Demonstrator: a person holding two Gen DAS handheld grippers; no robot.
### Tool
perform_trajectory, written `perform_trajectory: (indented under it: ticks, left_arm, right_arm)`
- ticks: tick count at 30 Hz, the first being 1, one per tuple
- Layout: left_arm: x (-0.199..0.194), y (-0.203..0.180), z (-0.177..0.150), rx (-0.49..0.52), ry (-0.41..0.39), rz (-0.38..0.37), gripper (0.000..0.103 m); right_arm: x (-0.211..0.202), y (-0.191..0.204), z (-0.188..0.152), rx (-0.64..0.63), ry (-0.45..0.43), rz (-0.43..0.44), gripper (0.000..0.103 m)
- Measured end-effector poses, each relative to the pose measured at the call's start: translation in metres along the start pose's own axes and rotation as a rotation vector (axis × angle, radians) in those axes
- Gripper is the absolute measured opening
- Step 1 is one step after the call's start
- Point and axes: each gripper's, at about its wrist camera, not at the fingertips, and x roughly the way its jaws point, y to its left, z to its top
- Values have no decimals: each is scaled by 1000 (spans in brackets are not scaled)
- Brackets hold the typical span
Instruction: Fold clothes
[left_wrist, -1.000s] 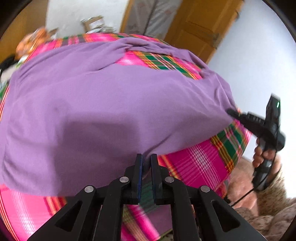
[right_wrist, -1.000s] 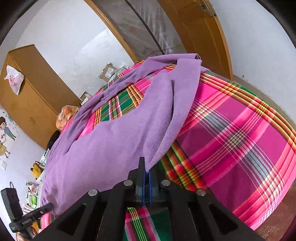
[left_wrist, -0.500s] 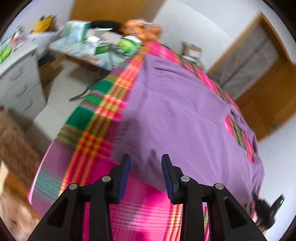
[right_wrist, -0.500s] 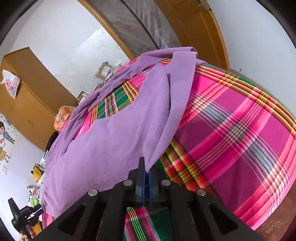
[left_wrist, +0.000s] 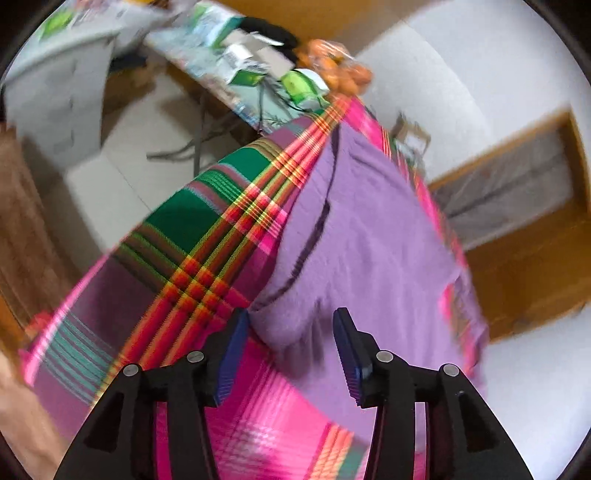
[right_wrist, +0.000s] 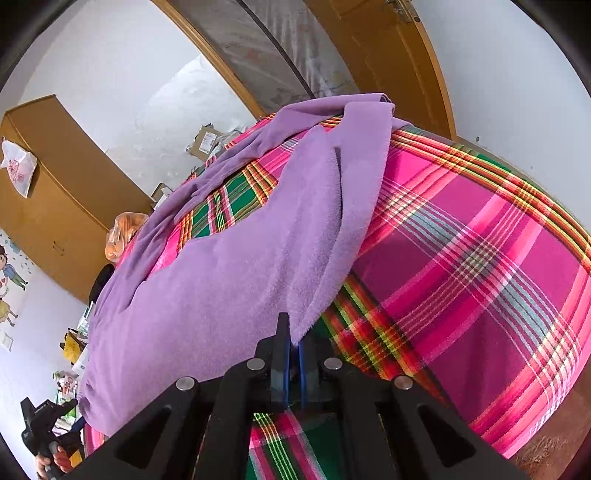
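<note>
Across the pink, green and red plaid bedcover (right_wrist: 480, 251) lies the purple fleecy garment (right_wrist: 221, 288), mostly spread flat with one strip doubled over along its right side. The right gripper (right_wrist: 291, 354) has its jaws pinching the near right corner. The left gripper (left_wrist: 288, 350) has its jaws opening around the near left corner, not pressing it. Folding looks barely begun; most folds remain.

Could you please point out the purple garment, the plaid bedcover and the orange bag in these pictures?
purple garment (right_wrist: 221, 288): right wrist view, its broad flat middle.
plaid bedcover (right_wrist: 480, 258): right wrist view, bare pink area.
orange bag (right_wrist: 123, 230): right wrist view, its visible side.
</note>
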Motion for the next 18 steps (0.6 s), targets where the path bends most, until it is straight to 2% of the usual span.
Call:
perform_trajectory:
  ticks: [1,2,3,4,6,7,11,18]
  left_arm:
    - [-1,2,0,-17,2,-7,44]
    - [1,2,1,-14,7,-7,30]
    - [2,2,1,-10,11,-6,24]
    - [3,3,1,-10,12,-11,23]
    - [0,2,2,-9,-8,-26,10]
    - [-4,2,3,-3,-32,-28,7]
    - [-22,3,8,-5,-93,-54,7]
    - [-32,11,6,-20,-105,-65,7]
  right_arm:
    - [0,1,0,-4,0,-1,4]
    - [0,3,0,-11,-3,-2,4]
    - [-1,5,0,-20,-7,-4,3]
    - [-3,6,0,-29,-14,-7,3]
    - [-7,9,0,-45,-28,-9,3]
    - [-9,10,1,-52,-35,-10,3]
    - [-14,9,1,-47,-38,4,3]
    - [-25,11,-5,-53,-44,25,3]
